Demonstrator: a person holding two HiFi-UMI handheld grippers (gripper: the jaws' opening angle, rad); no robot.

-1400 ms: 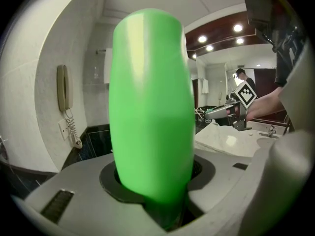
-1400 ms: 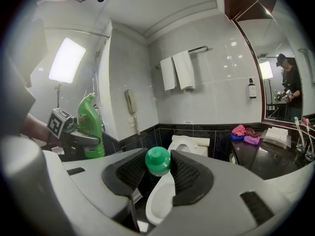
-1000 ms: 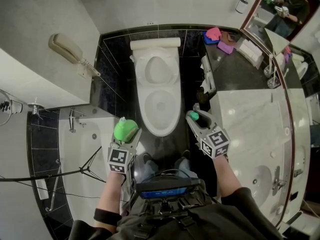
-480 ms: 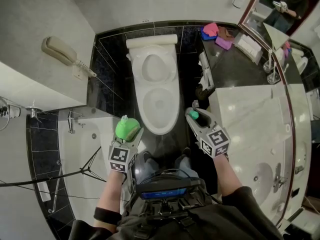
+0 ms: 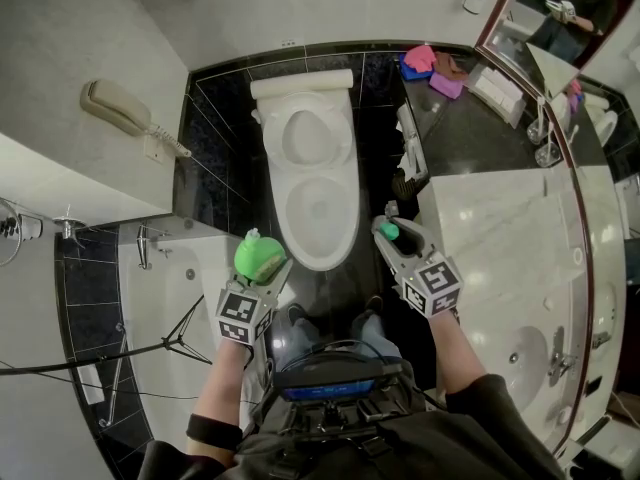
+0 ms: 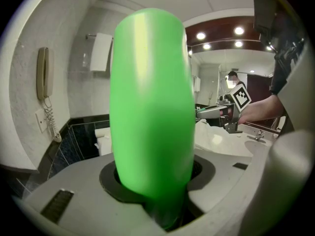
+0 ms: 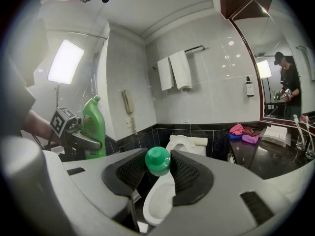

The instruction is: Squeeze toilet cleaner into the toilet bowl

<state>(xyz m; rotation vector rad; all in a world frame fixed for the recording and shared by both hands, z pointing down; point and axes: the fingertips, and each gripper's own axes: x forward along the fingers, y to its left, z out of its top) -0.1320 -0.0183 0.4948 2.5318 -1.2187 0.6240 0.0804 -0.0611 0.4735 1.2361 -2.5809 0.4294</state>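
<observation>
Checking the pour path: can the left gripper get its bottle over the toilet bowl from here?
Probably yes. The left gripper, shut on the green bottle, sits beside the uncovered toilet bowl with nothing between them. The right gripper, holding the cap, is on the bowl's other side.

Black-tiled floor (image 5: 215,168), pale walls (image 5: 100,28), marble counter (image 5: 500,238), wall phone (image 5: 115,108), mirror (image 5: 560,8)

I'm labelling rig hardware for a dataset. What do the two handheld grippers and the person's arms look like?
Both the left gripper and right gripper are light grey plastic, each carrying a cube with black-and-white square markers. The jaws are lined with black ribbed pads. The person wears dark sleeves that leave the forearms bare.
</observation>
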